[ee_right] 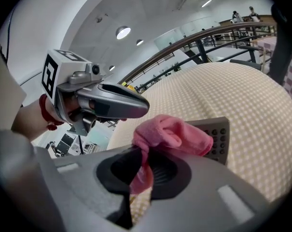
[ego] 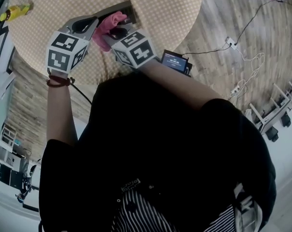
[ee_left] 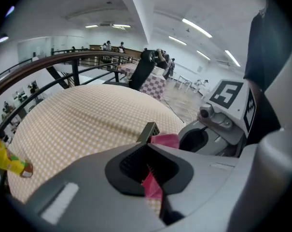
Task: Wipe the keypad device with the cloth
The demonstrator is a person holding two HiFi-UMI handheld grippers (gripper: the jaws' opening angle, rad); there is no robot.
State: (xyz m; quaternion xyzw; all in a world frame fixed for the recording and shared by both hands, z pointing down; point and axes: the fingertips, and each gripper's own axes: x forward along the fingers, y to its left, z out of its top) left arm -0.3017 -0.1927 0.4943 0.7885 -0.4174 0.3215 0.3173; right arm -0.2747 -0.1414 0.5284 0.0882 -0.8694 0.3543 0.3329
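Note:
A dark keypad device (ego: 120, 9) lies on the round table with the tan checked cover (ego: 155, 13). A pink cloth (ego: 107, 27) is bunched on its near end. Both grippers meet at the cloth: my left gripper (ego: 94, 27) comes in from the left, my right gripper (ego: 118, 34) from the right. In the left gripper view the left gripper (ee_left: 148, 167) is shut on a strip of the pink cloth (ee_left: 151, 186), with the keypad device's corner (ee_left: 148, 130) just beyond. In the right gripper view the right gripper (ee_right: 141, 164) is shut on the pink cloth (ee_right: 172, 133), which covers part of the keypad device (ee_right: 219, 138).
A yellow object (ego: 13, 11) lies at the table's far left edge, also in the left gripper view (ee_left: 9, 161). On the wooden floor to the right are a small screen device (ego: 175, 61), a power strip (ego: 230, 42) and white cables (ego: 254, 66).

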